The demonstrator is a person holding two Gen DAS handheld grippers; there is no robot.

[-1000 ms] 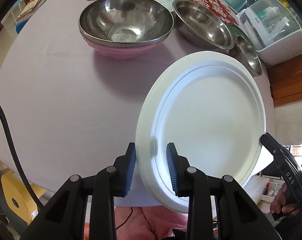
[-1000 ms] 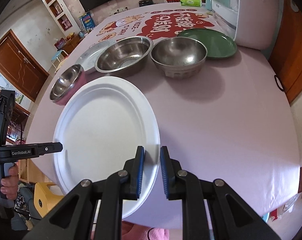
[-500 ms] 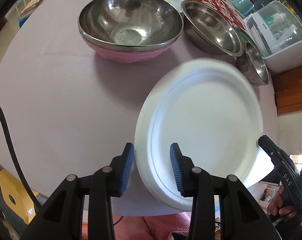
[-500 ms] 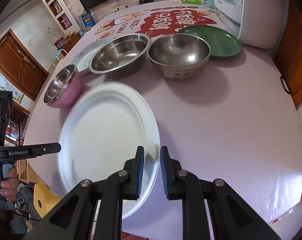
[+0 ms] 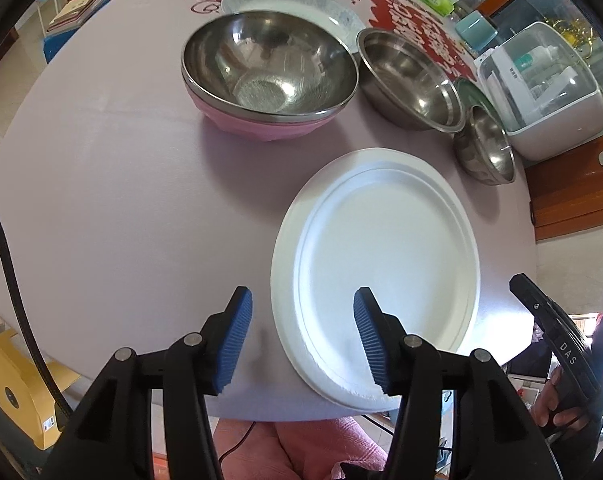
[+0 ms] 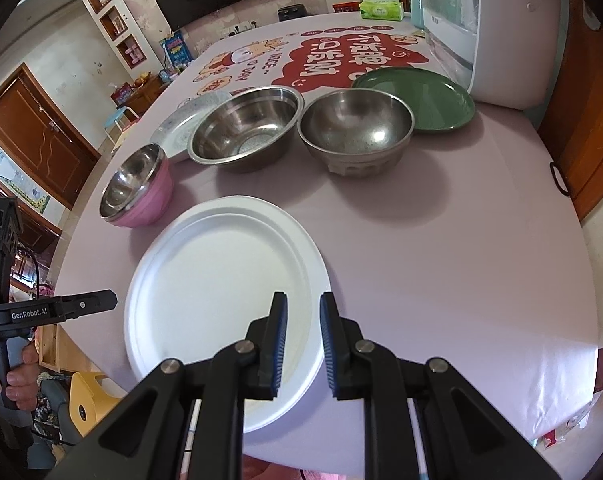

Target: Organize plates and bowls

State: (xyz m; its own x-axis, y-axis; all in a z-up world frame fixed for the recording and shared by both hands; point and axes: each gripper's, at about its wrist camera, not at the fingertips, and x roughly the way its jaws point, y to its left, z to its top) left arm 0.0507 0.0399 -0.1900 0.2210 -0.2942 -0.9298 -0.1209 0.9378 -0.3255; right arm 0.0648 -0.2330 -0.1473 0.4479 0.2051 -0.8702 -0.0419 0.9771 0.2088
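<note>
Pink at the far left of my right-hand view is the pink bowl (image 6: pixel 141 196) with a steel liner, and beside it my left gripper (image 5: pixel 301 336) pokes in from the table's edge. Its jaws have just been opening and now stand spread, one blue pad on each side of the near-left rim of the white paper plate (image 5: pixel 381 264), neither pad pressing on it. The plate lies flat on the lilac tablecloth (image 6: pixel 441 260), close to the near edge. Behind it, from left to right, stand the wide steel bowl (image 6: pixel 245 128), with a pale speckled plate (image 6: pixel 181 124) partly hidden at its back, then the deep steel bowl (image 6: pixel 355 132), then the green plate (image 6: pixel 421 98) next to a white appliance (image 6: pixel 501 28). My right gripper (image 6: pixel 303 344) hangs over the plate's near-right rim. Its pads are drawn near together with a narrow gap; the rim shows in that gap, but I cannot tell whether the pads touch it.
</note>
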